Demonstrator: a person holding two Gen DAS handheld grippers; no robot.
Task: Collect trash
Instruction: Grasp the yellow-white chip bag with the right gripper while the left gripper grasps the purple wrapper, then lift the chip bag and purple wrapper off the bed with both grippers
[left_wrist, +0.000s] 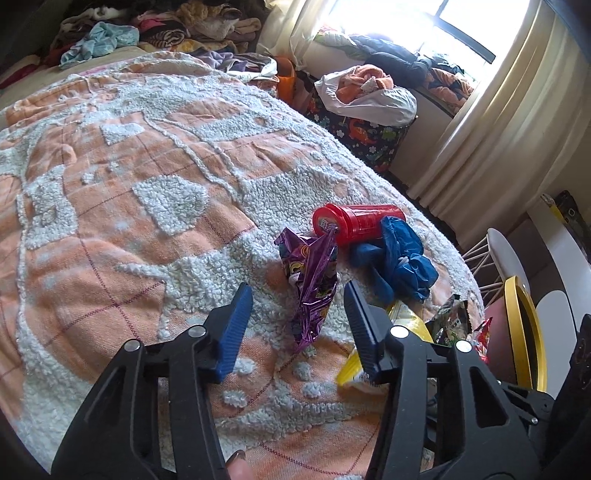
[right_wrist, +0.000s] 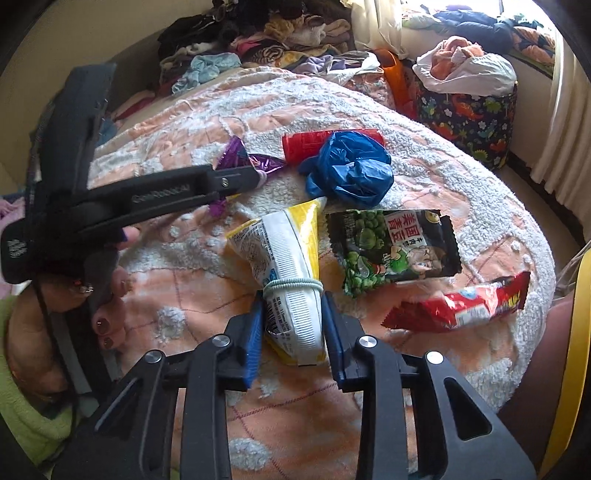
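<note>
Trash lies on a peach and white blanket (left_wrist: 147, 229). A crumpled purple wrapper (left_wrist: 314, 273) sits between the fingers of my left gripper (left_wrist: 298, 286), which is open with gaps on both sides. Behind it lie a red canister (left_wrist: 362, 221) on its side and a blue plastic bag (left_wrist: 402, 254). In the right wrist view, my right gripper (right_wrist: 292, 297) is shut on a yellow and white packet (right_wrist: 288, 251) bound with a hair tie. A green pea snack bag (right_wrist: 391, 251) and a red wrapper (right_wrist: 461, 302) lie to its right.
A dinosaur-print basket (right_wrist: 465, 122) full of laundry stands beyond the bed by the curtain. Clothes are piled (left_wrist: 192, 29) at the bed's far end. A yellow-rimmed object (left_wrist: 524, 332) is at the bed's right edge. A person's hand (right_wrist: 110, 295) holds the left gripper's handle.
</note>
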